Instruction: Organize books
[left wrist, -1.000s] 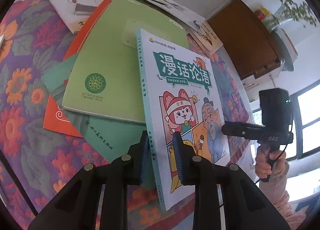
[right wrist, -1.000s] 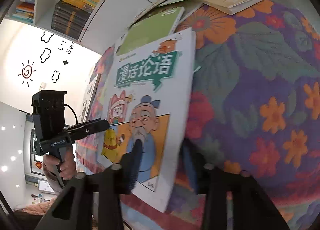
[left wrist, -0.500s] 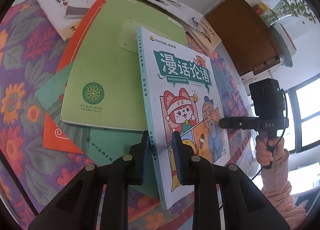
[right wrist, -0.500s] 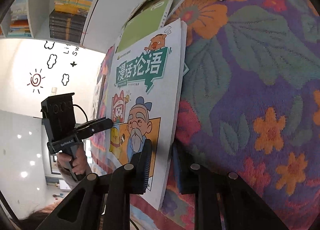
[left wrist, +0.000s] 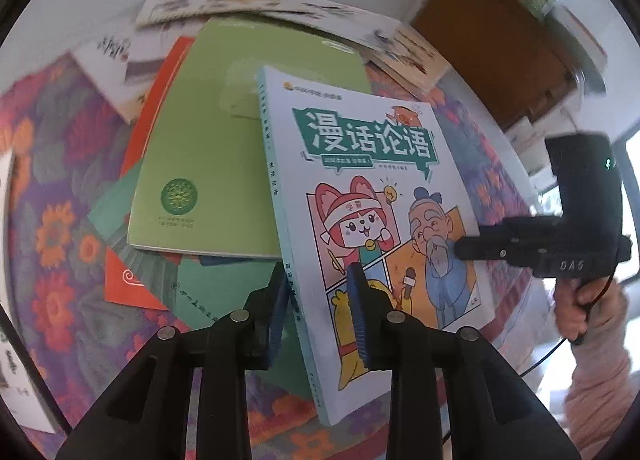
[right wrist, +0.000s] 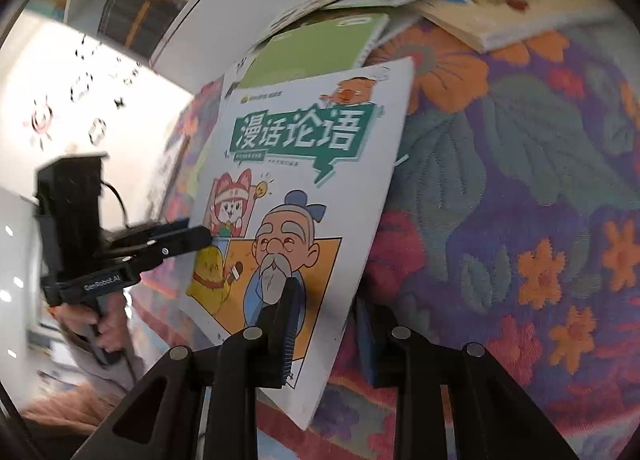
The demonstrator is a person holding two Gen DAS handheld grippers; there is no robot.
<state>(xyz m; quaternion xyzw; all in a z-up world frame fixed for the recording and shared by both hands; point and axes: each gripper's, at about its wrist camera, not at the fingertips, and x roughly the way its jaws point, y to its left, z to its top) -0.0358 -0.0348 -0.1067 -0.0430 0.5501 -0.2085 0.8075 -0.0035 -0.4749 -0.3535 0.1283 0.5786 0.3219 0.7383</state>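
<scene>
Showing cartoon figures, the white comic book has a teal title banner.

Comic book shifted over the pile; my right jaws re-gripped.

My right gripper, loose around the white cartoon-cover paperback book a second ago, closed onto its lower edge and has just eased open slightly, the book between its pads. The book's top edge now overlaps less of the light green softcover notebook. Both views have blurred; the background has slid downward.
</scene>
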